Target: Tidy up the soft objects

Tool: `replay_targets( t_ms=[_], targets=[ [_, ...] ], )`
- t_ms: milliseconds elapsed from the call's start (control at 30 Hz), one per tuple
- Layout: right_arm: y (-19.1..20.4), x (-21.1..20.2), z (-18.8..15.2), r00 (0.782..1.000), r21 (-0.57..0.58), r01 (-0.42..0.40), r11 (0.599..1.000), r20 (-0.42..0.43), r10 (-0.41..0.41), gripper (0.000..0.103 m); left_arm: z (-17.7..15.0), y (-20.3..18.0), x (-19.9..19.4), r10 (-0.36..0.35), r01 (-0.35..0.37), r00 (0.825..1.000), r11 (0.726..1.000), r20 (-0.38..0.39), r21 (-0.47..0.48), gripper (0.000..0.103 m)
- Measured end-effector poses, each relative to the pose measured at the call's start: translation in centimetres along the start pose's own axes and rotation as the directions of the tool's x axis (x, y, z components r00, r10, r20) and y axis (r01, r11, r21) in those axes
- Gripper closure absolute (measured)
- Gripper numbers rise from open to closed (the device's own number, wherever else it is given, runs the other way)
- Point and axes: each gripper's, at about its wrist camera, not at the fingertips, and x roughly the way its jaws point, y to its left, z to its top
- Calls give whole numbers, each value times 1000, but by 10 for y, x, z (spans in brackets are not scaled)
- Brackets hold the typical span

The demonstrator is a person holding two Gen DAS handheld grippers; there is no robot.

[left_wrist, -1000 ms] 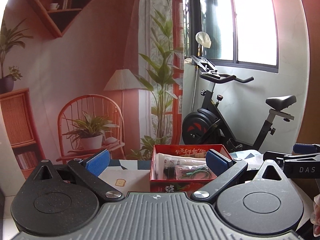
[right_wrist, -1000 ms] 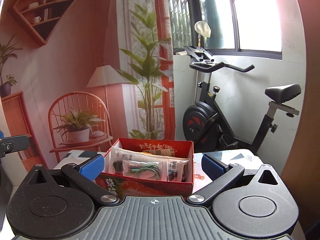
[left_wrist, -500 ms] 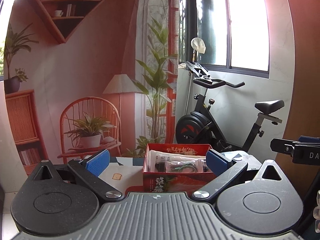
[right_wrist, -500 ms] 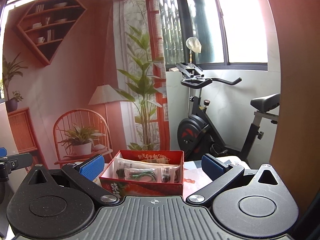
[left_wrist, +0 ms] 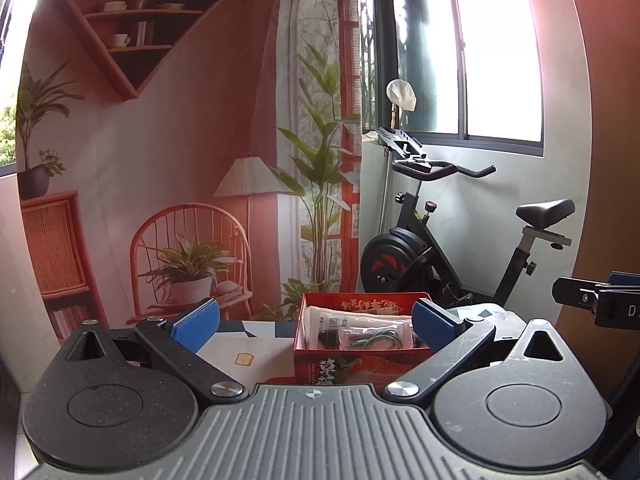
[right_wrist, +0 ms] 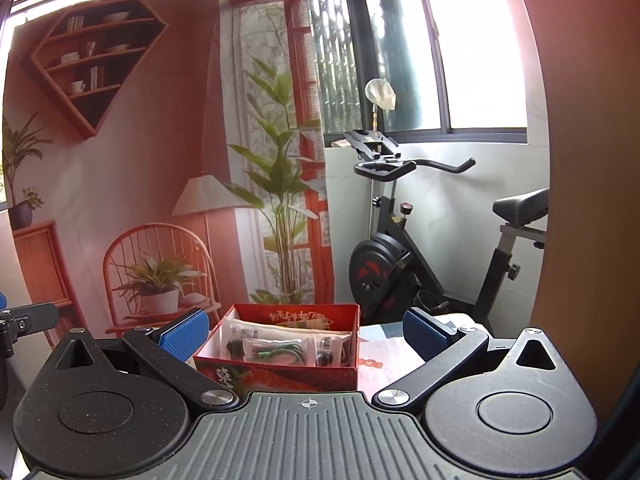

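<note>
Where plastic packets [right_wrist: 276, 350] lie, cardboard box [right_wrist: 280, 372] sits rectangular.

My left wrist camera sits just behind the left gripper [left_wrist: 315, 326] and looks forward along its spread blue pads, nearly level, out over the table [left_wrist: 256, 344] toward the far wall. The red box [left_wrist: 362, 364] lies close ahead, right of centre. My right wrist camera rides the right gripper [right_wrist: 304, 334] the same way, level and forward, with the red box [right_wrist: 280, 372] close ahead, left of centre. So the two views run side by side, both facing the backdrop [left_wrist: 192, 128] and the exercise bike [left_wrist: 436, 240]. Each catches the other's tool at its edge: the right gripper [left_wrist: 600, 306] at the right border, the left gripper [right_wrist: 24, 322] at the left border.
</note>
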Motion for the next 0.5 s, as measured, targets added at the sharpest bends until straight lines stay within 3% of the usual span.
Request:
replay_targets(
  t_ms=[500],
  targets=[
    [8, 6, -3, 1000, 7, -1, 1000, -17, 1, 0, 1, 2, -1, 6, -6, 1000, 1000, -7, -6, 0]
  ],
)
